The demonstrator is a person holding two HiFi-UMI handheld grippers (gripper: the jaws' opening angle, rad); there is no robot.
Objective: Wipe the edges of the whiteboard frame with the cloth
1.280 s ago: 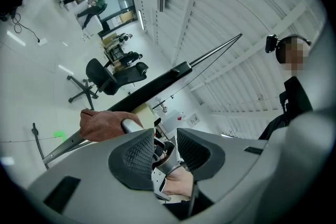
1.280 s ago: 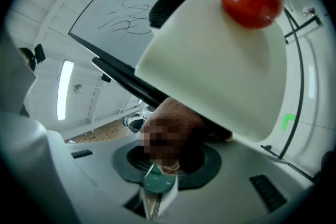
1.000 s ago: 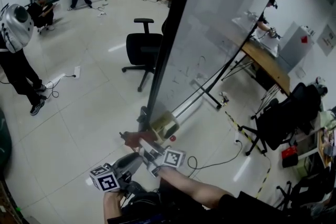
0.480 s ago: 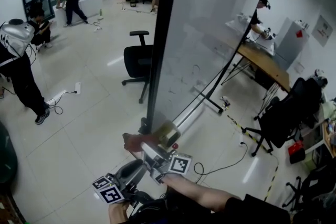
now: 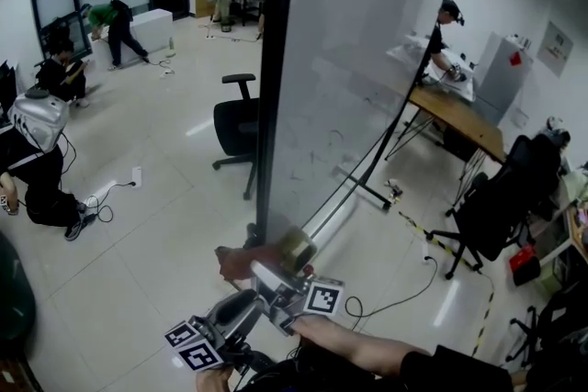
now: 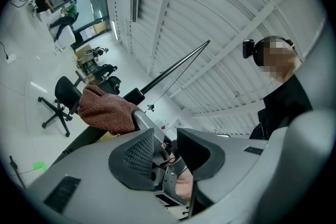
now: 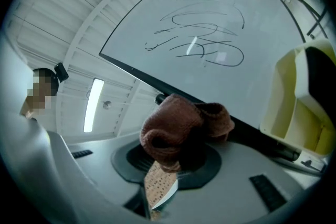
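Note:
The whiteboard [image 5: 349, 78] stands upright with its black frame edge [image 5: 276, 78] facing me. My right gripper [image 5: 260, 271] is shut on a brown cloth [image 5: 241, 262], held against the lower end of that edge. In the right gripper view the cloth [image 7: 181, 126] bunches over the jaws and touches the black frame [image 7: 142, 77]; the board face [image 7: 220, 29] carries pen scribbles. My left gripper [image 5: 243, 306] hangs just below and left, open and empty. The left gripper view shows its jaws apart [image 6: 167, 150] with the cloth [image 6: 105, 110] ahead.
A pale yellow fitting [image 5: 296, 248] sits at the board's lower corner, also seen beside the cloth [image 7: 304, 102]. A black office chair [image 5: 237, 126] stands beyond the board. At the left a person [image 5: 41, 165] crouches. A desk [image 5: 457, 115], dark chair [image 5: 501, 197] and floor cables [image 5: 404, 275] lie to the right.
The head view has tilted up, showing more of the board. Both grippers stay at the lower end of the frame edge. The person at the left has bent down.

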